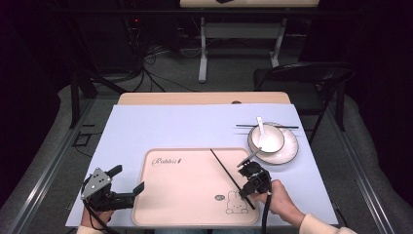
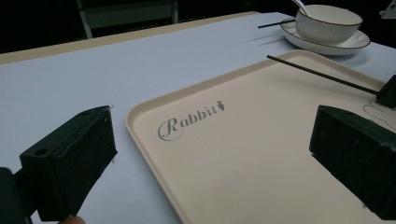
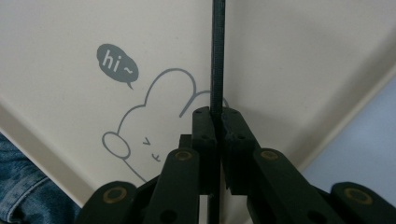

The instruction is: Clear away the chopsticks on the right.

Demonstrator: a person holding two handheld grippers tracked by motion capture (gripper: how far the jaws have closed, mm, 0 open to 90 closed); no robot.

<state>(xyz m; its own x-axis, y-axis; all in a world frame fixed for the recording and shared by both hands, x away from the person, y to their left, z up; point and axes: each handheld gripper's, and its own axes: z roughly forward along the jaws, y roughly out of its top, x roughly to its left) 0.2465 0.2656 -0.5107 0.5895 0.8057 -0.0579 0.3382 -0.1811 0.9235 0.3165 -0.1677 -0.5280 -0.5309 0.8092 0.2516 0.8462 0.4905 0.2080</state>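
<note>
Dark room; black chair (image 1: 311, 78); grey floor (image 1: 170, 68)

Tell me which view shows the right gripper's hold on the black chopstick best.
The right gripper view: the black chopstick runs straight up from the shut jaws of the right gripper, over the tray. The high view shows its whole length across the tray, the grip small. The left gripper view shows its far part only.

White bowl (image 1: 266, 138) with spoon (image 1: 261, 126) on plate (image 1: 287, 151), near table's (image 1: 160, 122) right edge; second black chopstick (image 1: 267, 126) behind it. Black chair (image 1: 311, 73) beyond far right corner.
</note>
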